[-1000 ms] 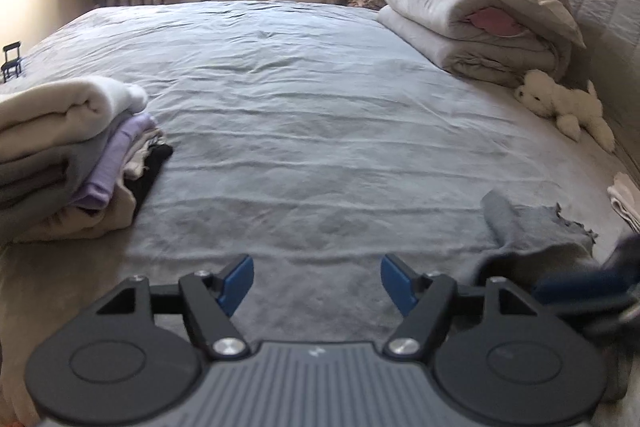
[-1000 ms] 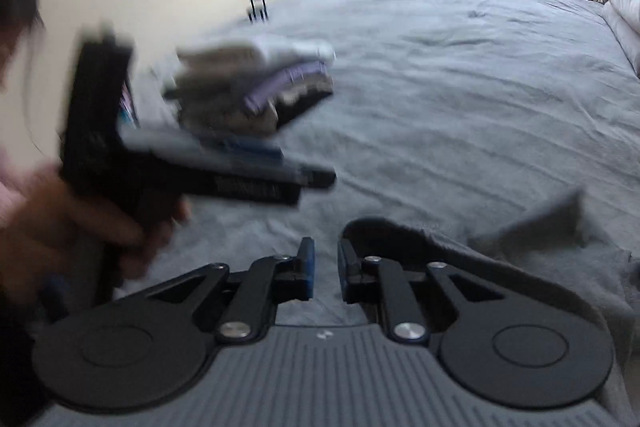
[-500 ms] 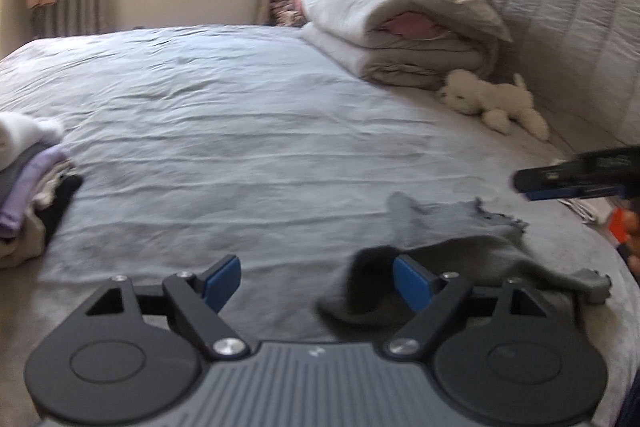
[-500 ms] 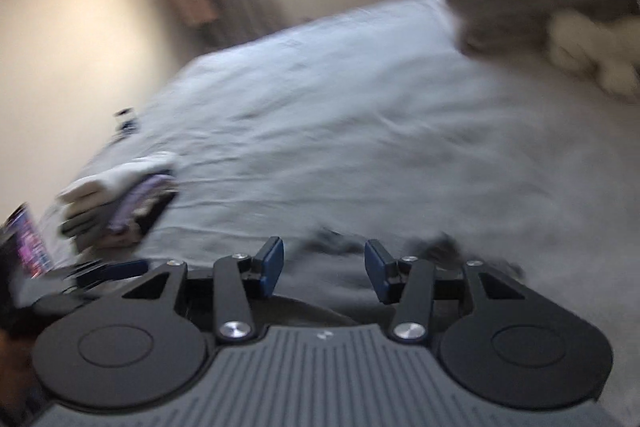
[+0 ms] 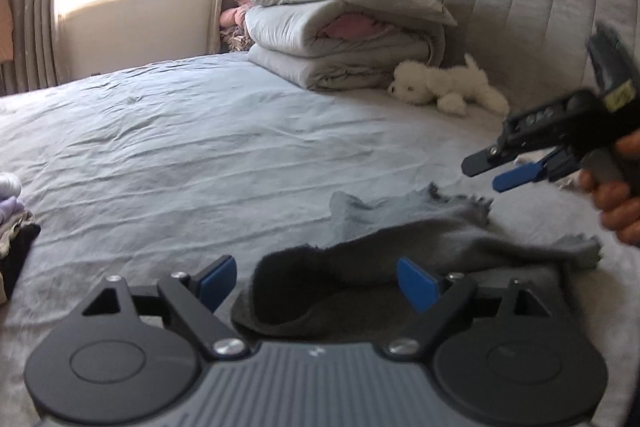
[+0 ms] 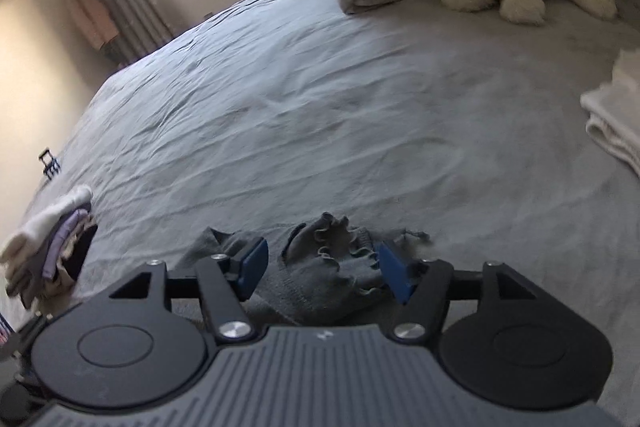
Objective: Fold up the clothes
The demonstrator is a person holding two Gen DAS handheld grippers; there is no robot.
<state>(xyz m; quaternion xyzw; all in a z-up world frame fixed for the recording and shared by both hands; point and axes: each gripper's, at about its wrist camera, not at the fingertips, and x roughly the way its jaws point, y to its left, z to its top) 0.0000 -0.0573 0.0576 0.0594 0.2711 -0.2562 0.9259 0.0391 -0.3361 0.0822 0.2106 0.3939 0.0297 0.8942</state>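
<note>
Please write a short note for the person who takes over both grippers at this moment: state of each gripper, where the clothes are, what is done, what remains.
Left gripper: open, empty, low over the near end of the grey garment.
Right gripper: open, empty, around its frilled edge.
The garment lies crumpled and unfolded on the bed.
Done: a folded pile at the bed's left side.
Left: grasp, spread and fold the garment. White cloth lies on the right; whether it needs folding I cannot tell.
</note>
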